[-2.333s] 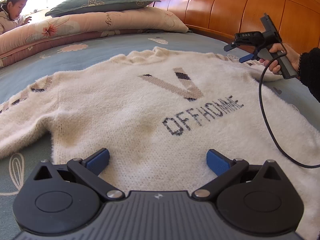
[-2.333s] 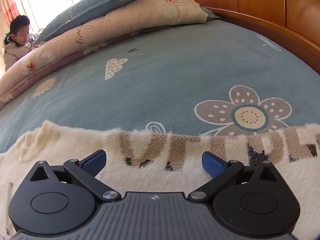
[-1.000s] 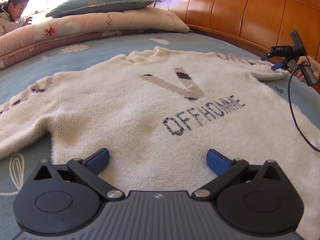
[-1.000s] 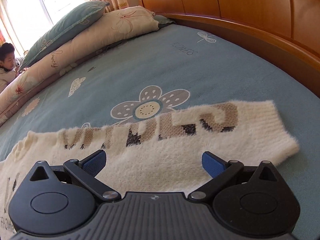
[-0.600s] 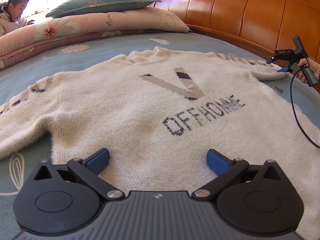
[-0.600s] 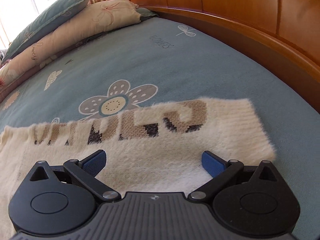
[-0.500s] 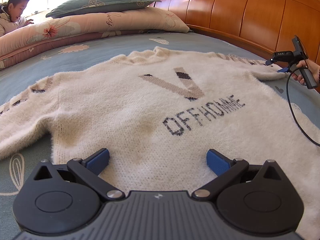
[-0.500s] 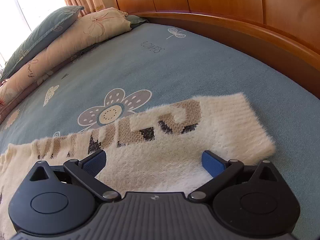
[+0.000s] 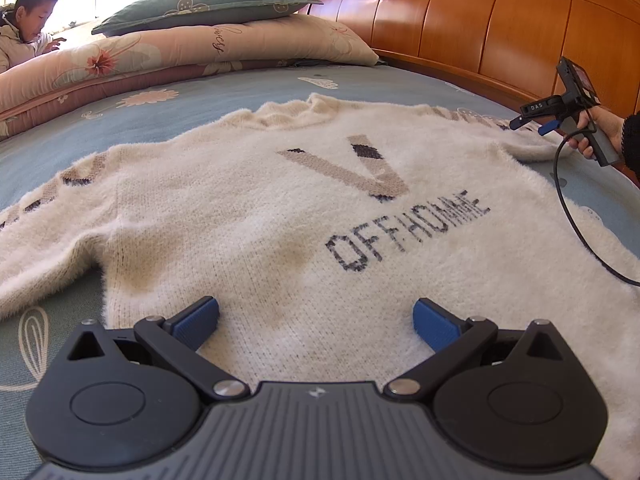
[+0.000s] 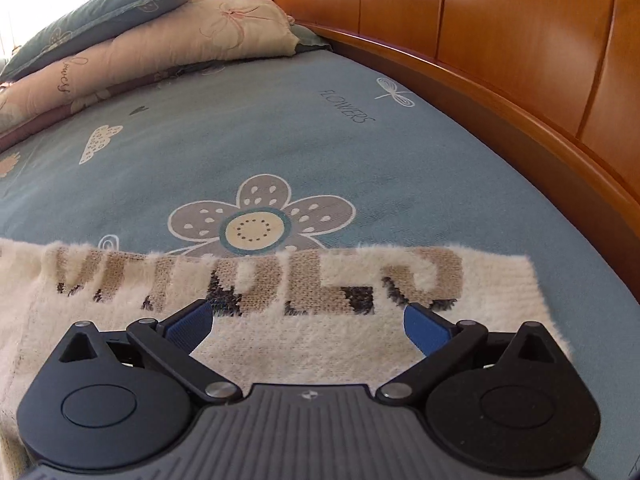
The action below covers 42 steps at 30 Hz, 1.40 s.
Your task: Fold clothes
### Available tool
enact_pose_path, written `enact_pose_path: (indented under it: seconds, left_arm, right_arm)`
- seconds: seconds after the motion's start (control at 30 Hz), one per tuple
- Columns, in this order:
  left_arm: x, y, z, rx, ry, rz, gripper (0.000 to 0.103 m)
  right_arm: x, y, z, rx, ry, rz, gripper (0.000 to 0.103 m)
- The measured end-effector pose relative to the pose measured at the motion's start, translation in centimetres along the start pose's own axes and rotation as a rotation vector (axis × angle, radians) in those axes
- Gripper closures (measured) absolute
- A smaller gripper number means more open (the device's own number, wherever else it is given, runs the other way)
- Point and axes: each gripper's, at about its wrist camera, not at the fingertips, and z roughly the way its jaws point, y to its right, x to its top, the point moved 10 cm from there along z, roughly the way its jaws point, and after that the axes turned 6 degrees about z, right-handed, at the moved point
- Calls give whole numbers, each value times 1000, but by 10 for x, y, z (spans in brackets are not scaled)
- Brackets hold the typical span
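A person (image 9: 28, 28) leans at the bed's far left corner, beside a stacked quilt (image 9: 180, 56) and green pillow (image 9: 208, 2). The cream sweater (image 9: 280, 208) lies flat, front up, across the middle of the blue sheet (image 10: 280, 128), its hem toward the near edge. The left gripper (image 9: 316, 320) hovers over the hem, blue pads spread wide, holding nothing. Along the right edge, by the wooden headboard (image 9: 480, 32), the right gripper (image 10: 308, 326) sits low over the lettered sleeve (image 10: 320, 284), jaws apart; whether the pads touch the knit is unclear.
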Motion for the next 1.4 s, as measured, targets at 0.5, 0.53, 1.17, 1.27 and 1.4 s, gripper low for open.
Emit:
enact_pose_path:
  seconds: [0.5, 0.53, 1.17, 1.27, 1.4]
  left_arm:
    - [0, 1, 1, 3, 1, 0, 1]
    - [0, 0, 1, 3, 1, 0, 1]
    - [0, 1, 0, 10, 1, 2, 1]
    - [0, 1, 0, 11, 1, 3, 1]
    - [0, 1, 0, 12, 1, 3, 1]
  right_arm:
    - [-10, 42, -30, 100, 13, 192, 0]
    - [-15, 31, -34, 143, 1, 162, 0]
    - [-61, -136, -59, 164, -132, -122, 0]
    - [-77, -164, -61, 211, -149, -156, 0]
    - [-100, -178, -65, 185, -160, -249, 0]
